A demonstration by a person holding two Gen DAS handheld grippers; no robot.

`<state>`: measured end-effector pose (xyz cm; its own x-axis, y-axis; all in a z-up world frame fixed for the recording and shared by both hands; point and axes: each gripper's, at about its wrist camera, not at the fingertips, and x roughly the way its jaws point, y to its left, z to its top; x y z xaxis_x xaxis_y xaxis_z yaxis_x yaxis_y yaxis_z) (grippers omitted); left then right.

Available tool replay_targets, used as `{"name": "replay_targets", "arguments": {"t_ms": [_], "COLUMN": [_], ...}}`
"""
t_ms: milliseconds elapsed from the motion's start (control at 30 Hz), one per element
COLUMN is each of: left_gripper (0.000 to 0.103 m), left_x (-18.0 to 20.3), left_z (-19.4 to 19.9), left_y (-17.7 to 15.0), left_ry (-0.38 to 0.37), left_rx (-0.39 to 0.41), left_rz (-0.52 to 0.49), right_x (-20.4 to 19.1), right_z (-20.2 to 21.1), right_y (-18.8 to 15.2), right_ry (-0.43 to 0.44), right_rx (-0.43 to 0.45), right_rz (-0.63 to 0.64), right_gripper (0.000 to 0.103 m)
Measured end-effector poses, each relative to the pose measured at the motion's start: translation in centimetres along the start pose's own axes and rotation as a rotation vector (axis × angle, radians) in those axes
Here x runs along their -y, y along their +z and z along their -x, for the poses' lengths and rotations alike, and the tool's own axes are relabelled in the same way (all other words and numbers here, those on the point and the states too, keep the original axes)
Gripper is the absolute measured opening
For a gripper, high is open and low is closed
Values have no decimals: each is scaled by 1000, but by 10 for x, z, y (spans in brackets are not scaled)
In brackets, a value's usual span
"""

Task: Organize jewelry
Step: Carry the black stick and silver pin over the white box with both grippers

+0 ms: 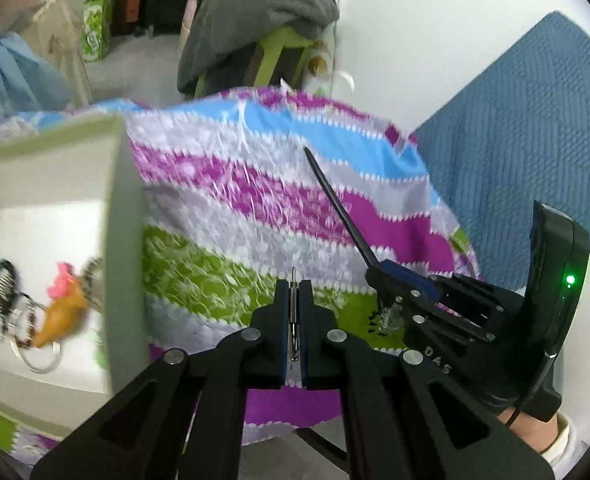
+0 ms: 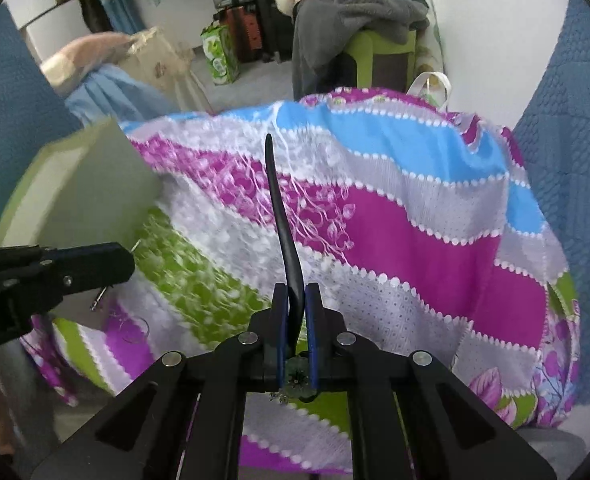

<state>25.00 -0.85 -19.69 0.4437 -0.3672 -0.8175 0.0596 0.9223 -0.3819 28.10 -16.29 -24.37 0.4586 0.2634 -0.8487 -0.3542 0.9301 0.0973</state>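
The left gripper (image 1: 293, 300) squeezes a thin metal pin (image 1: 293, 312). The right gripper (image 2: 293, 300) squeezes a long black hair stick (image 2: 279, 216). The white box (image 1: 125, 216) sits left, holding jewelry (image 1: 35, 312).

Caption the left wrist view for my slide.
Left hand-held gripper pinching a thin metal pin beside the jewelry box.

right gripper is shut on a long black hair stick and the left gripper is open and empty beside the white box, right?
Not quite. The left wrist view shows the left gripper shut on a thin metal pin, not open. The right gripper does clamp the black hair stick, and the white box sits beside.
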Motion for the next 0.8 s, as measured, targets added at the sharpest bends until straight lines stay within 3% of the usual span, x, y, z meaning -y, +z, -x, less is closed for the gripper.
{"name": "replay_targets", "arguments": {"t_ms": [467,633,800], "left_gripper": [4,4,4], "left_x": [-18,-42,-78], "left_z": [146,193,213], "left_y": [71,82,76], "left_ry": [23,56,86], "left_rx": [217,284,309], "left_rz": [-21,-25,5], "right_x": [-51,-87,-131], "right_z": [128,149,136], "right_y": [116,140,143], "right_ry": [-16,11,52], "right_rx": [242,297,289], "right_rz": [-24,-14,14], "right_gripper": [7,7,7]}}
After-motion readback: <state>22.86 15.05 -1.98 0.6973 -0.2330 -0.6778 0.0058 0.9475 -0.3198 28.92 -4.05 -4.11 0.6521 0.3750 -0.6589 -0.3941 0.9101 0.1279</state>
